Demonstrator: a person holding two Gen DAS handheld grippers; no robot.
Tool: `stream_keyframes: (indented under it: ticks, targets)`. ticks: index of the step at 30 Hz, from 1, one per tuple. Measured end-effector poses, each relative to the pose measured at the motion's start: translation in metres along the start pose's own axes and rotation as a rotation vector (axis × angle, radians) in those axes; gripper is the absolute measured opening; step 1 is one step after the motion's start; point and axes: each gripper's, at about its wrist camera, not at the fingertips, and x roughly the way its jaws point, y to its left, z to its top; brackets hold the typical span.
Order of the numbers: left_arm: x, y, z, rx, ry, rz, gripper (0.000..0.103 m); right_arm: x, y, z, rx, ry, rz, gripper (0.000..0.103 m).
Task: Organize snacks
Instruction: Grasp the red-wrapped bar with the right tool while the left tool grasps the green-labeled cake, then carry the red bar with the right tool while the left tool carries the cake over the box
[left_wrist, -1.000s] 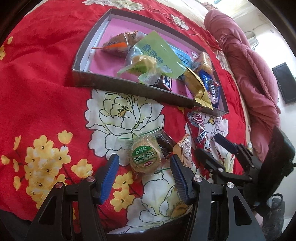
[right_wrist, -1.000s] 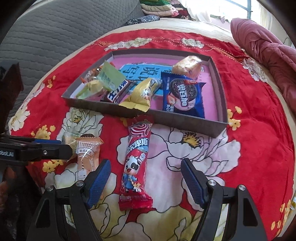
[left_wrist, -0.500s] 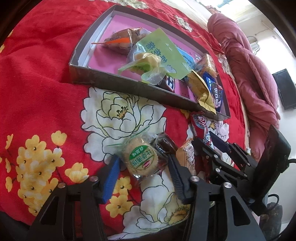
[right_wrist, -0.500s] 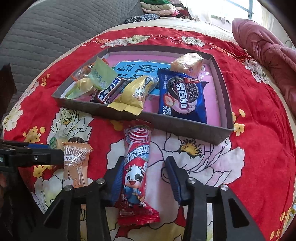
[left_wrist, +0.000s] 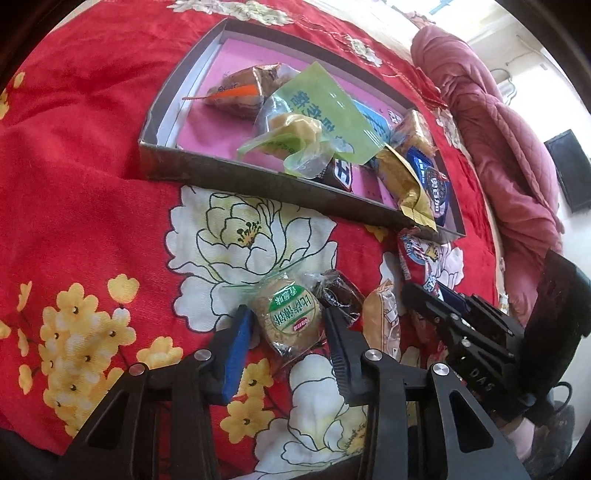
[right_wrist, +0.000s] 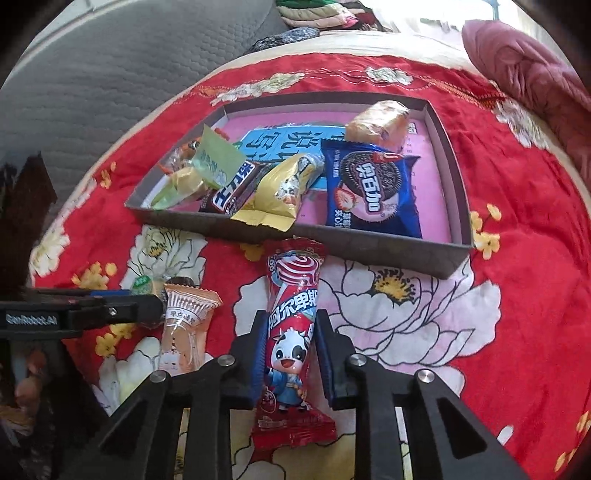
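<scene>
The right tool (right_wrist: 290, 354) is clamping a long red cow-printed candy wrapper (right_wrist: 291, 332) just before the shallow grey cardboard box (right_wrist: 373, 251), which is holding a blue "奥百加" cookie pack (right_wrist: 371, 192). The left tool (left_wrist: 286, 328) is closing, pads touching a round green-labelled biscuit packet (left_wrist: 290, 319) on the red floral bedspread (left_wrist: 85, 177).

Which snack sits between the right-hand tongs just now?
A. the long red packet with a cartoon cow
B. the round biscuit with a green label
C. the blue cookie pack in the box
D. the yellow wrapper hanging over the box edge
A: the right tongs are shut on the long red packet, which lies on the red floral cloth in front of the box.
</scene>
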Motion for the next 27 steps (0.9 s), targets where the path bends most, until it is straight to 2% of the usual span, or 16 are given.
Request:
stream_keyframes:
  ticks: [11,27]
  targets:
    - [-0.026,0.005,0.001,-0.012,-0.047,-0.01,0.041,-0.026,-0.01,0.0,0.075,-0.07,0.066,0.025]
    - [-0.054,-0.007,0.006,0.02,-0.119,0.001,0.041,-0.051,-0.01,0.006,0.073,-0.171,0.101,0.025]
